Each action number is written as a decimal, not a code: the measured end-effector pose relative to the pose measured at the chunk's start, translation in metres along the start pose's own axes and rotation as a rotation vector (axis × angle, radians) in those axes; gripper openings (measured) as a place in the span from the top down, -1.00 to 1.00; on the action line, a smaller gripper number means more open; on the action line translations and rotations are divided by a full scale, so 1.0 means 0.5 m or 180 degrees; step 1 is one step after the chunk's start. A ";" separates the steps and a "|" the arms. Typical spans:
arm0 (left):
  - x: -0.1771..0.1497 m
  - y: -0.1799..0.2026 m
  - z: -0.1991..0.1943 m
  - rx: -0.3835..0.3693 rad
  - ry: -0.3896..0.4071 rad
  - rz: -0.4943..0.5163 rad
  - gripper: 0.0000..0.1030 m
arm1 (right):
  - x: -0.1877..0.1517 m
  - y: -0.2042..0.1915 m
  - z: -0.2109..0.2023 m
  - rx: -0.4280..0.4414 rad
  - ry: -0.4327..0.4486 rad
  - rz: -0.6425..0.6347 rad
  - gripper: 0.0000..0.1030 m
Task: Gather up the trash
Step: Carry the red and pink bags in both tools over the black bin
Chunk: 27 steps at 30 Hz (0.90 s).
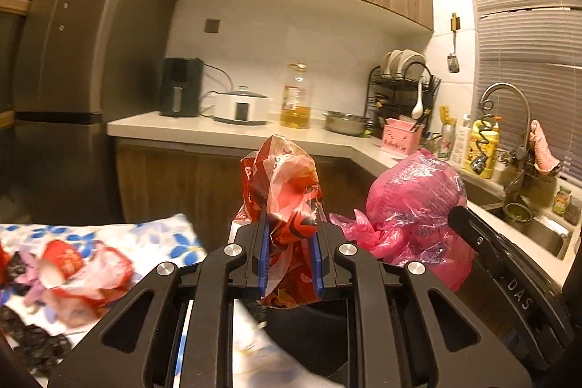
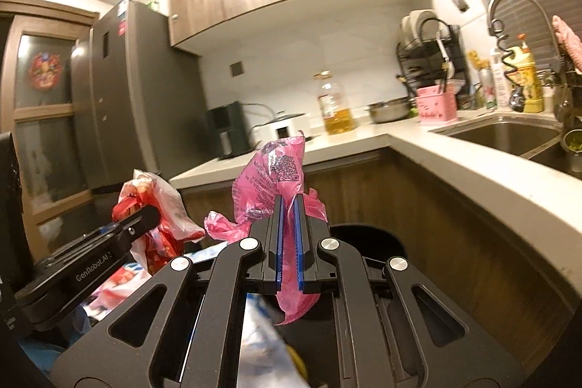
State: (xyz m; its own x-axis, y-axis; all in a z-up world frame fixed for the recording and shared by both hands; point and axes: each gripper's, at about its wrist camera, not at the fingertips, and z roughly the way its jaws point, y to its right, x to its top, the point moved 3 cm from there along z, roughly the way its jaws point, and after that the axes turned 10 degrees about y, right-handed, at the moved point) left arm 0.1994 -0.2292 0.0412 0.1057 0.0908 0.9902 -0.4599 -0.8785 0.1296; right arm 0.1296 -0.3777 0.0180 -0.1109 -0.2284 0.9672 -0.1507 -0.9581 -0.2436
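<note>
My left gripper [image 1: 290, 219] is shut on a crumpled red and white plastic bag [image 1: 282, 180] and holds it in the air. It also shows at the left of the right wrist view [image 2: 160, 206]. My right gripper [image 2: 289, 202] is shut on a crumpled pink plastic bag [image 2: 271, 177], held up beside the left one. That pink bag shows in the left wrist view [image 1: 414, 206]. A black bin [image 2: 367, 239] sits low below the right gripper. More crumpled red wrappers [image 1: 72, 268] lie on a flowered cloth [image 1: 163, 239] at the left.
A white counter [image 1: 225, 131] runs along the back with an air fryer [image 1: 180, 86], a cooker [image 1: 240, 106], an oil bottle [image 1: 296, 97], a pot [image 1: 345, 122] and a dish rack [image 1: 403, 86]. A sink [image 2: 502, 133] lies at the right. A tall fridge [image 1: 83, 24] stands left.
</note>
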 end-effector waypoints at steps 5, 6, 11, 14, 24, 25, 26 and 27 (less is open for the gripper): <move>-0.012 0.030 0.049 -0.0119 -0.0024 0.0025 0.64 | 0.009 0.038 0.028 -0.0138 0.0028 0.0025 0.90; -0.015 0.031 0.058 -0.0130 -0.0041 0.0018 0.64 | 0.012 0.041 0.034 -0.0152 0.0028 0.0026 0.90; -0.030 0.040 0.100 -0.0201 -0.0123 -0.0036 0.64 | 0.016 0.056 0.059 -0.0214 0.0044 0.0012 0.89; -0.036 0.046 0.119 -0.0245 -0.0162 -0.0045 0.64 | 0.013 0.066 0.077 -0.0245 0.0020 0.0009 0.89; -0.046 0.049 0.155 -0.0303 -0.0212 -0.0061 0.62 | 0.005 0.073 0.108 -0.0272 -0.0026 0.0007 0.88; -0.045 0.050 0.155 -0.0303 -0.0214 -0.0063 0.62 | 0.005 0.074 0.110 -0.0273 -0.0024 0.0001 0.88; -0.046 0.049 0.157 -0.0309 -0.0219 -0.0070 0.62 | 0.005 0.073 0.111 -0.0273 -0.0024 -0.0004 0.87; -0.045 0.050 0.156 -0.0307 -0.0215 -0.0063 0.62 | 0.004 0.073 0.114 -0.0265 -0.0028 0.0000 0.87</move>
State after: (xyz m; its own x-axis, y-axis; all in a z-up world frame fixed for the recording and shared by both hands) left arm 0.2541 -0.2897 0.0180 0.1734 0.0729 0.9822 -0.5395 -0.8273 0.1566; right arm 0.1797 -0.4231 0.0149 -0.1024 -0.2302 0.9678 -0.2320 -0.9405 -0.2482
